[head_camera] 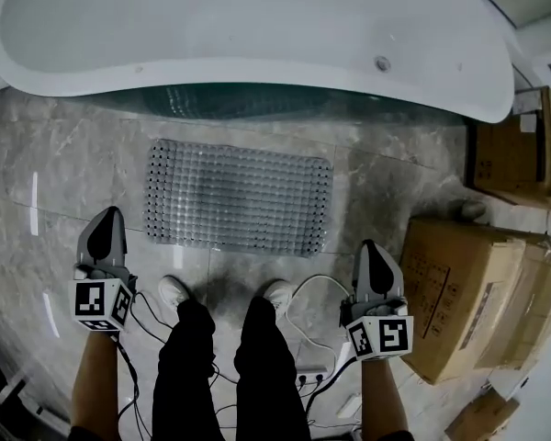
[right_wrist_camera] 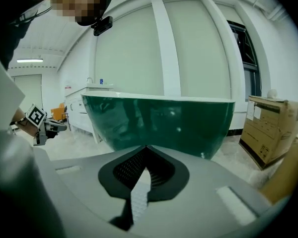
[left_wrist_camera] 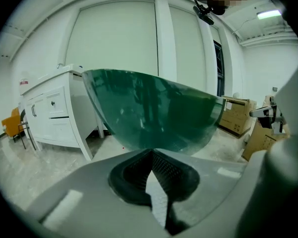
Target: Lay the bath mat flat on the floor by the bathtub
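I am holding my left gripper (head_camera: pixel 106 224) and right gripper (head_camera: pixel 371 257) closed (both empty); the mat (head_camera: pixel 237 197) is lying flat ahead of them, beside the bathtub (head_camera: pixel 257 26).

Black trousers (head_camera: pixel 222 366) end in white shoes (head_camera: pixel 173 289). Either side of the trousers, the left gripper (head_camera: pixel 107 220) and right gripper (head_camera: pixel 371 254) are grey shells with black pointed fronts, each bearing a white cube (head_camera: pixel 101 304) printed with black square markers. Thin black cables (head_camera: pixel 151 327) trail beside the trousers.
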`<state>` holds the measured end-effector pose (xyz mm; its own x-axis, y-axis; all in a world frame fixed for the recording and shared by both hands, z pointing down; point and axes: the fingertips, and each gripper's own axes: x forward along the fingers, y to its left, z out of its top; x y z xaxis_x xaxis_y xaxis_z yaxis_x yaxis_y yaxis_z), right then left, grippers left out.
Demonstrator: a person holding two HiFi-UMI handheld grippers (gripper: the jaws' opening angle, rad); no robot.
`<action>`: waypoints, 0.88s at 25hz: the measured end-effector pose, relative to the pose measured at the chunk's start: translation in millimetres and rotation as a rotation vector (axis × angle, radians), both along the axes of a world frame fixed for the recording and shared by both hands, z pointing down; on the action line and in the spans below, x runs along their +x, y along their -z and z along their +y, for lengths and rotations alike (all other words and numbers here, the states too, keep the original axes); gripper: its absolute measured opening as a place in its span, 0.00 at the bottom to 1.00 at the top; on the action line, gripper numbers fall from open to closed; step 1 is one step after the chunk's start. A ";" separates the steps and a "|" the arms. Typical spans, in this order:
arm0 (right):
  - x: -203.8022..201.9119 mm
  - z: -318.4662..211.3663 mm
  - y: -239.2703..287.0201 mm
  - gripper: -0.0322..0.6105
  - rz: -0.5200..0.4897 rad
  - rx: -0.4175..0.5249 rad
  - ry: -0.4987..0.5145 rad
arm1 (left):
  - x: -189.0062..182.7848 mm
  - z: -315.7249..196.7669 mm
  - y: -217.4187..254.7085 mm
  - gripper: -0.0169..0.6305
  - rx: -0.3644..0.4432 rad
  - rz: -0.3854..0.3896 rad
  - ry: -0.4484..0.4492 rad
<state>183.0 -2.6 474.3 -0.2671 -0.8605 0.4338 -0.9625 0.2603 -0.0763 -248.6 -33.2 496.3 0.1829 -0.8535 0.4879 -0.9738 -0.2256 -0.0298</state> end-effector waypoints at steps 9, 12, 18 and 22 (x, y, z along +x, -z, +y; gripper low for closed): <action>1.3 7.3 88.2 0.09 -0.015 0.028 -0.027 | 25.4 8.7 90.9 0.03 0.008 0.078 0.030; 3.7 14.5 119.4 0.09 -0.027 0.033 -0.041 | 39.1 16.3 126.5 0.03 0.012 0.117 0.035; 9.9 25.2 173.4 0.09 -0.070 0.055 -0.117 | 55.8 19.5 182.2 0.03 0.035 0.136 0.025; 9.0 25.9 209.3 0.09 -0.078 0.076 -0.123 | 65.3 19.1 216.3 0.03 0.043 0.157 0.027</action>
